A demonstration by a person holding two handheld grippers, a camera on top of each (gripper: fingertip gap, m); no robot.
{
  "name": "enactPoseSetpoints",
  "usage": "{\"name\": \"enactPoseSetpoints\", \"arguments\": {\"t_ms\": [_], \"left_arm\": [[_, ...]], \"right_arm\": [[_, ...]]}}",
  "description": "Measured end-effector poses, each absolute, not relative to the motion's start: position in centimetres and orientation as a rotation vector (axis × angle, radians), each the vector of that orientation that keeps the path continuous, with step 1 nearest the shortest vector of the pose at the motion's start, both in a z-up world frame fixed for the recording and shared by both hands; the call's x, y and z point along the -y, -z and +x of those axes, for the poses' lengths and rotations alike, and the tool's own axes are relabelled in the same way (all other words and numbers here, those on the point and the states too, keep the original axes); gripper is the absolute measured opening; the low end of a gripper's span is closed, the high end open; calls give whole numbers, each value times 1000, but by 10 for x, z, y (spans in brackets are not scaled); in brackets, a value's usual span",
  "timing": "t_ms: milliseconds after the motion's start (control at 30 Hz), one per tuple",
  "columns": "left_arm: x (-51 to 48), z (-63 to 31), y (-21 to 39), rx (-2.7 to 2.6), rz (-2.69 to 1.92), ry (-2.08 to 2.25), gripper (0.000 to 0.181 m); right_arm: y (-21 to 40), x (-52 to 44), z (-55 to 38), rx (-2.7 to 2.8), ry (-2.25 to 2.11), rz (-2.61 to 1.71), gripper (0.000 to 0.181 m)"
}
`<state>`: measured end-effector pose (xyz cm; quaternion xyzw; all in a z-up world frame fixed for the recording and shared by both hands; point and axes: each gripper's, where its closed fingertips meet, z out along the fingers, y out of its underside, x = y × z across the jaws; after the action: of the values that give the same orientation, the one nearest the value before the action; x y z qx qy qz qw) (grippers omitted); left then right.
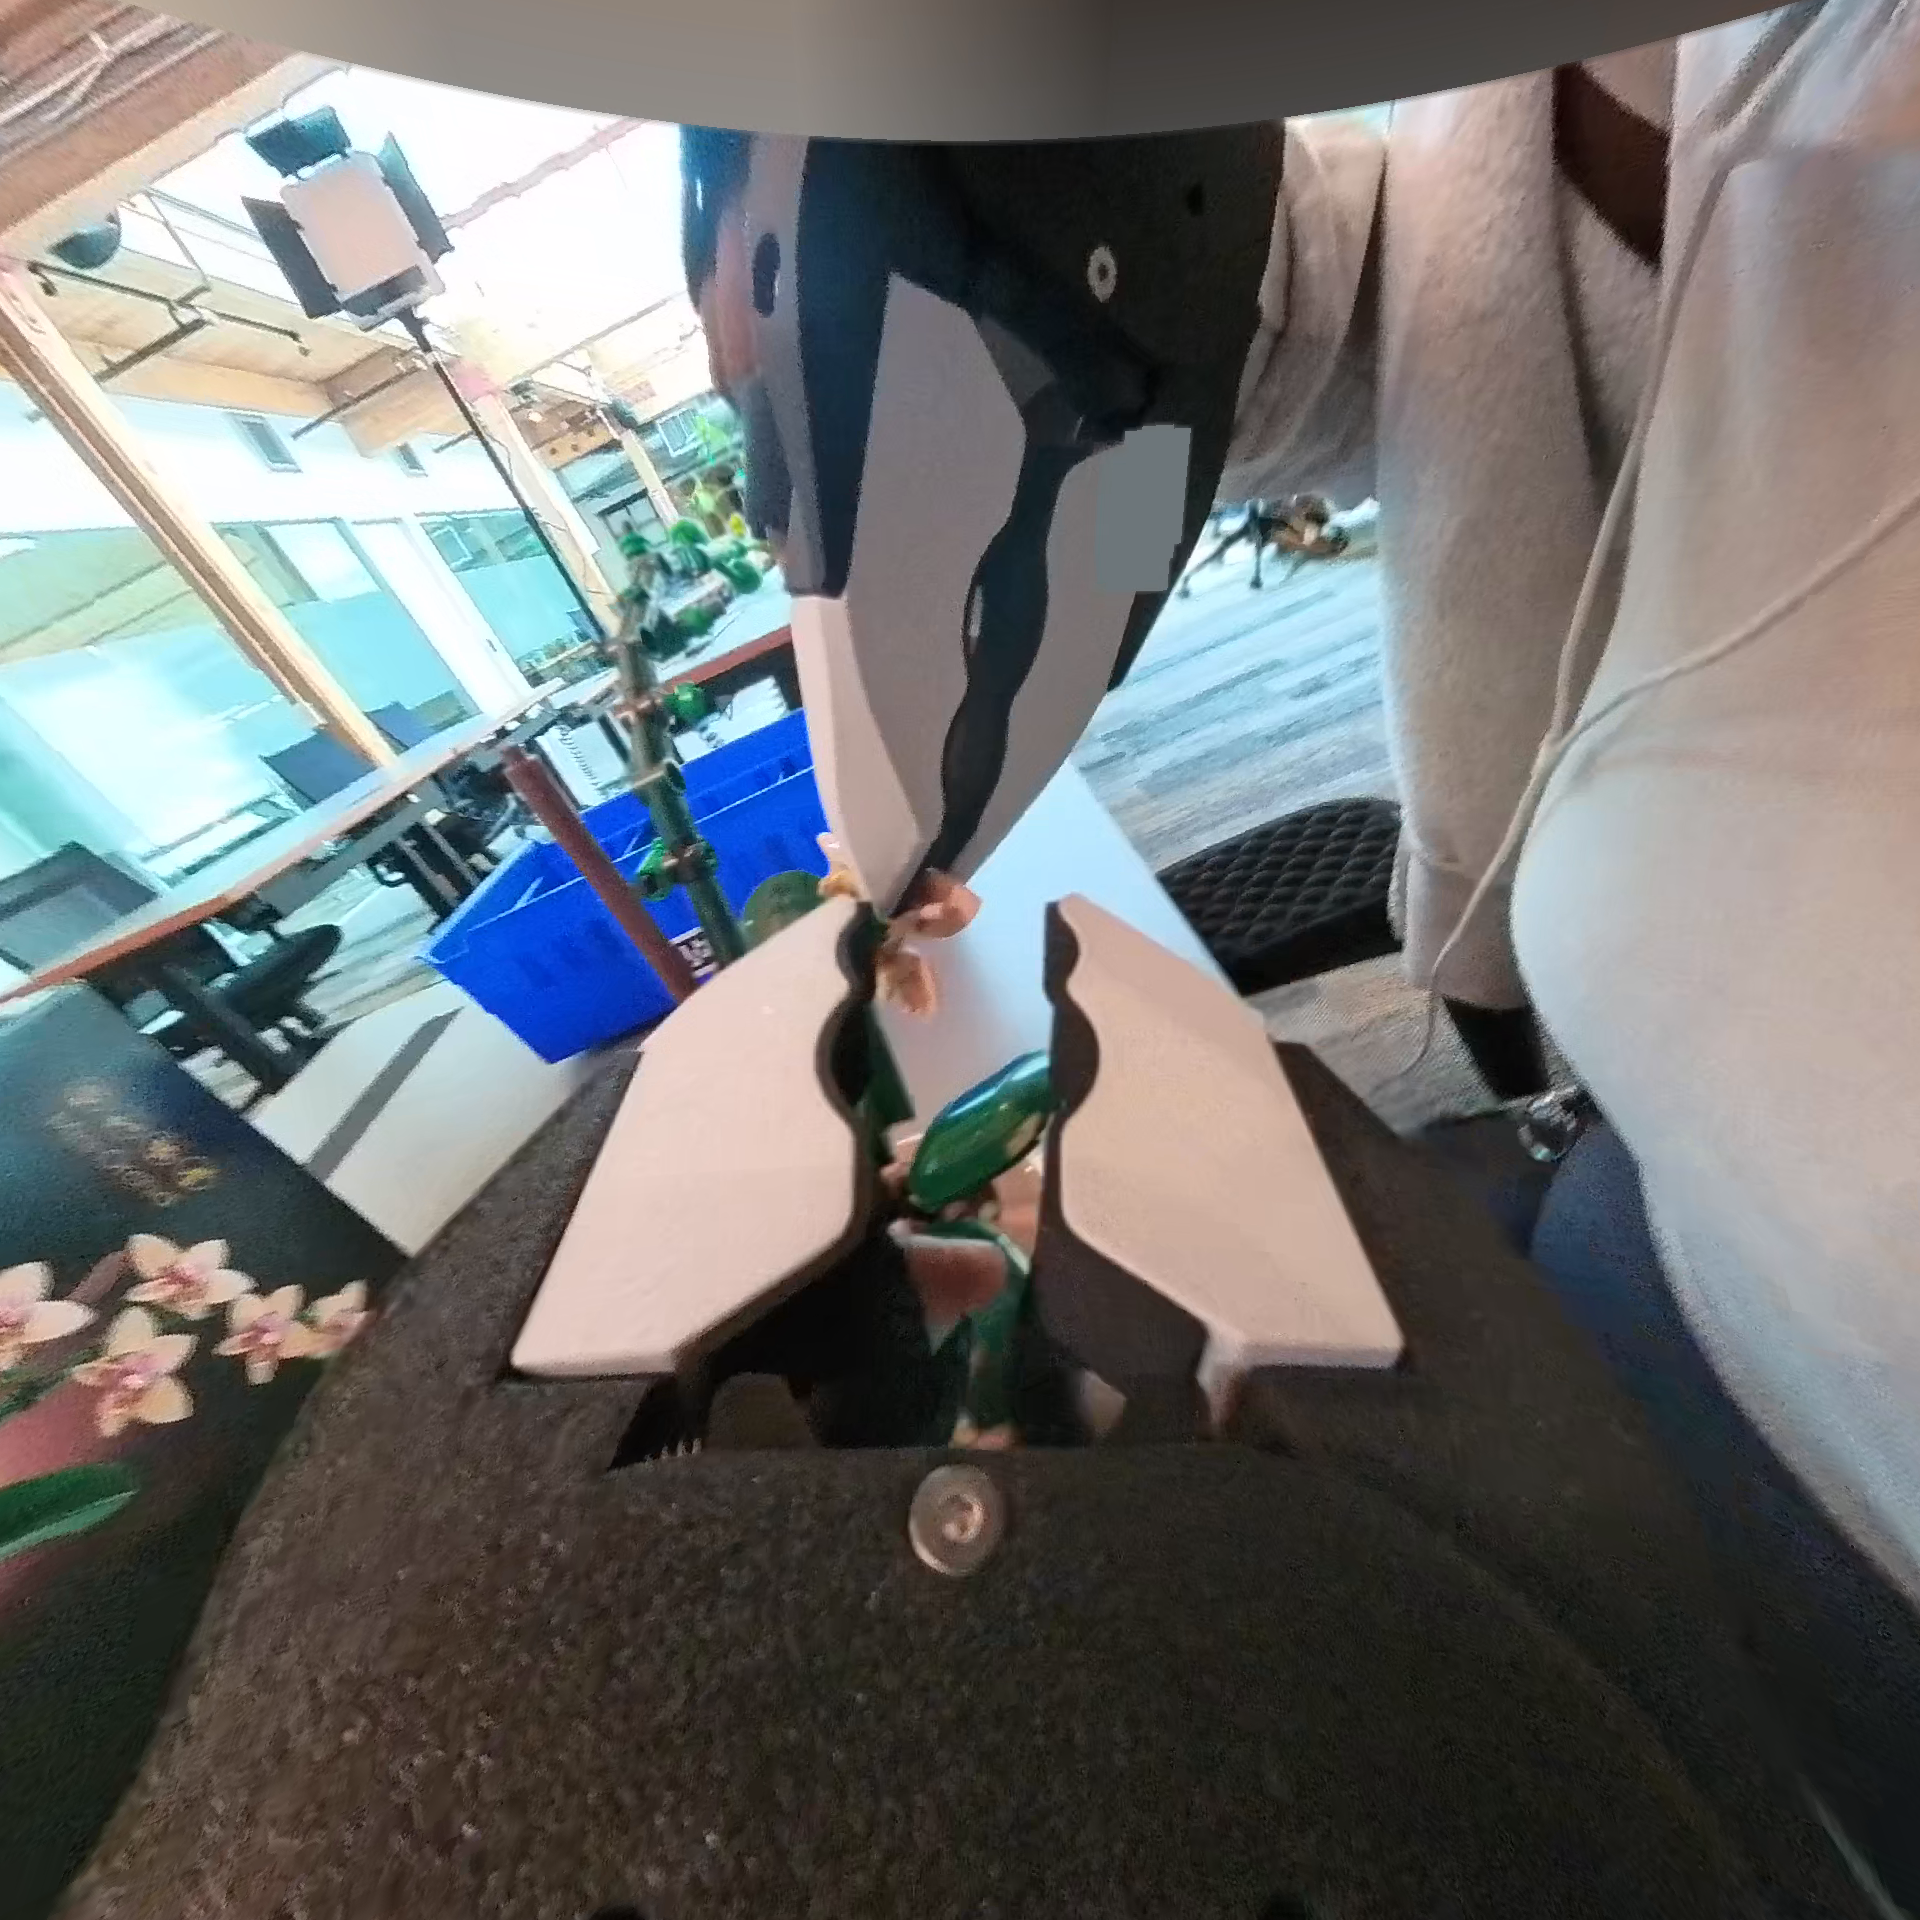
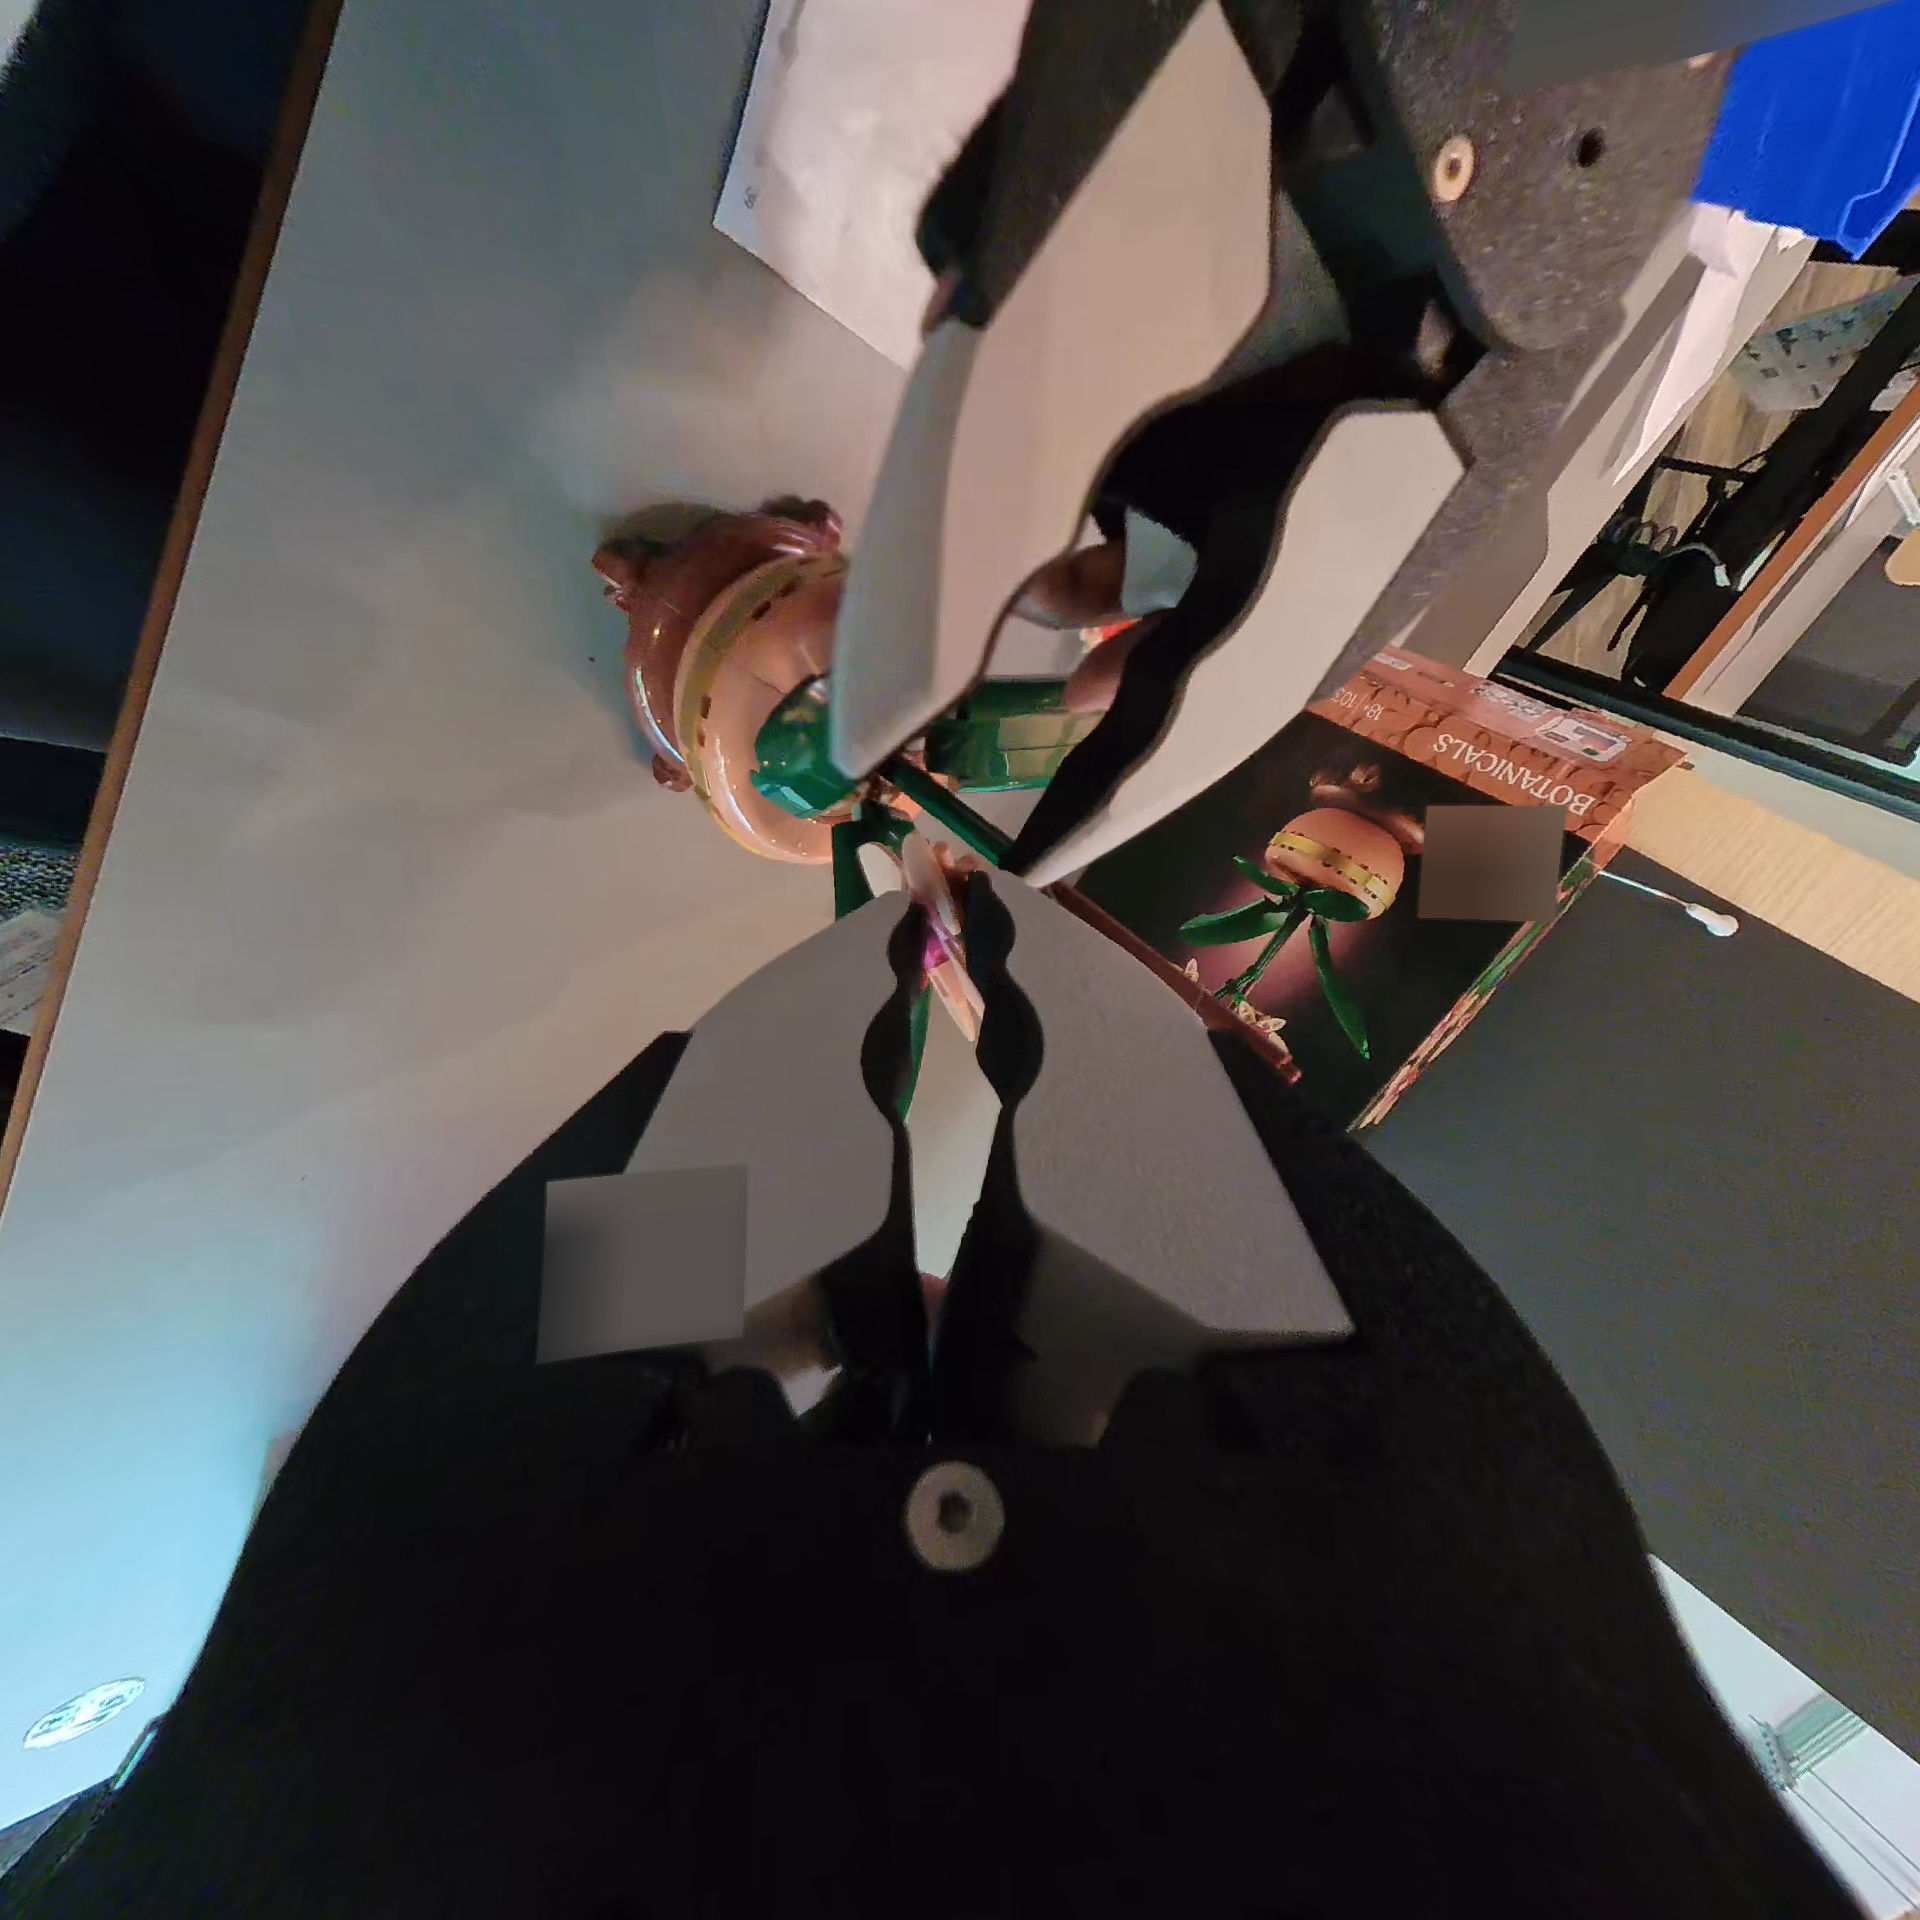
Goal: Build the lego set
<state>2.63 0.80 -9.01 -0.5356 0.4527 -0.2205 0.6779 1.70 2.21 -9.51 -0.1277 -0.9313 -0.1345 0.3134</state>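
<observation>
A lego orchid stands in a pink-brown pot (image 2: 717, 665) on the white table (image 2: 416, 831). My left gripper (image 1: 956, 914) straddles the plant low down. Its jaws press on the green stem (image 1: 883, 1081) and a green leaf (image 1: 987, 1122). It also shows in the right wrist view (image 2: 945, 816), coming in from above the pot. My right gripper (image 2: 945, 899) is shut on a small pink and white flower piece (image 2: 948, 971) and holds it against the top of the stem. It also shows in the left wrist view (image 1: 914, 883), pointing down with the flower (image 1: 940, 914) at its tips.
The set's box (image 2: 1351, 862) lies right beside the plant and also shows in the left wrist view (image 1: 125, 1351). A white paper (image 2: 831, 156) lies on the table past the pot. A blue bin (image 1: 623, 914) and a light stand (image 1: 353, 239) are beyond the table. A person in a white top (image 1: 1662, 727) is at the right. My two grippers' fingertips are within a few centimetres of each other. Both grippers' tips are roughly 8 cm from the pink-brown pot (image 2: 717, 665).
</observation>
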Motion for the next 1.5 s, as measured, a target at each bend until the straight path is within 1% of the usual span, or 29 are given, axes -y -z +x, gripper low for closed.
{"name": "enactPoseSetpoints", "arguments": {"t_ms": [67, 200, 400, 700, 1500], "left_arm": [[-15, 19, 88, -1062, -1190, 374, 25], [-30, 11, 86, -1217, -1093, 80, 28], [-41, 17, 91, -1400, -933, -175, 20], [-44, 20, 91, -1431, -867, -250, 9], [-46, 21, 91, -1455, -800, -489, 6]], "right_arm": [[95, -22, 17, 2455, 356, -336, 7], [95, -22, 16, 2457, 353, -336, 7], [95, -24, 16, 2460, 363, -345, 7], [95, -24, 15, 2448, 352, -342, 7], [94, -20, 14, 2423, 334, -351, 7]]}}
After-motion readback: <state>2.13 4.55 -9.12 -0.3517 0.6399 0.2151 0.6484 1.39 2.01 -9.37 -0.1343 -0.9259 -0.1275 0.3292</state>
